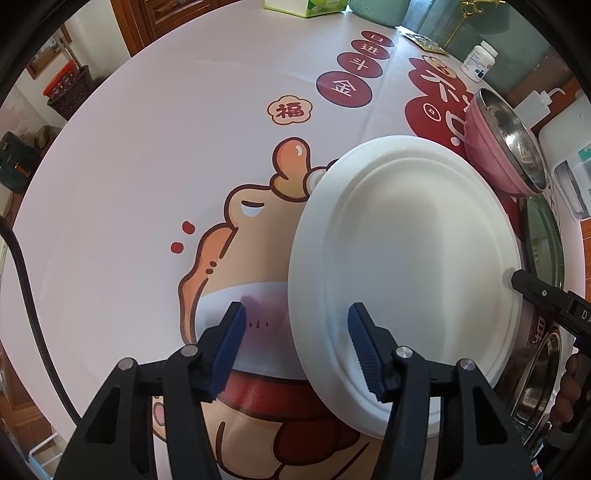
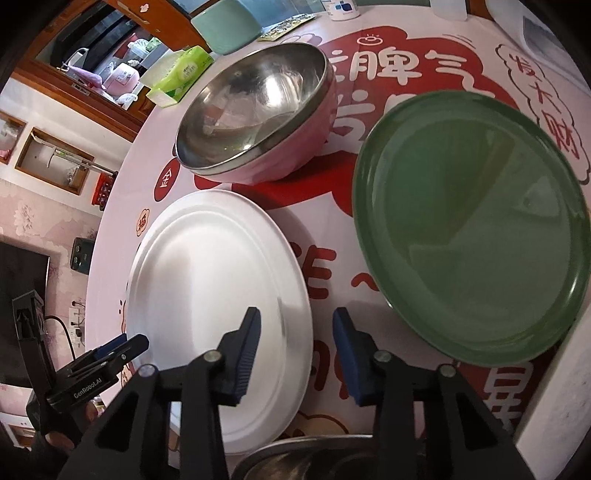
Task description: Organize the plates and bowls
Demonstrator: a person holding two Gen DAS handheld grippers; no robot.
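A white plate lies on the printed tablecloth. My left gripper is open, its jaws on either side of the plate's left rim. My right gripper is open, its jaws on either side of the plate's right rim. A pink bowl with a steel inside stands behind the plate. A green plate lies to the right. A steel bowl sits at the near edge, partly hidden.
A green tissue box, a teal container and a white pill bottle stand at the far side of the table. A white box stands at the right. The table's left part holds nothing.
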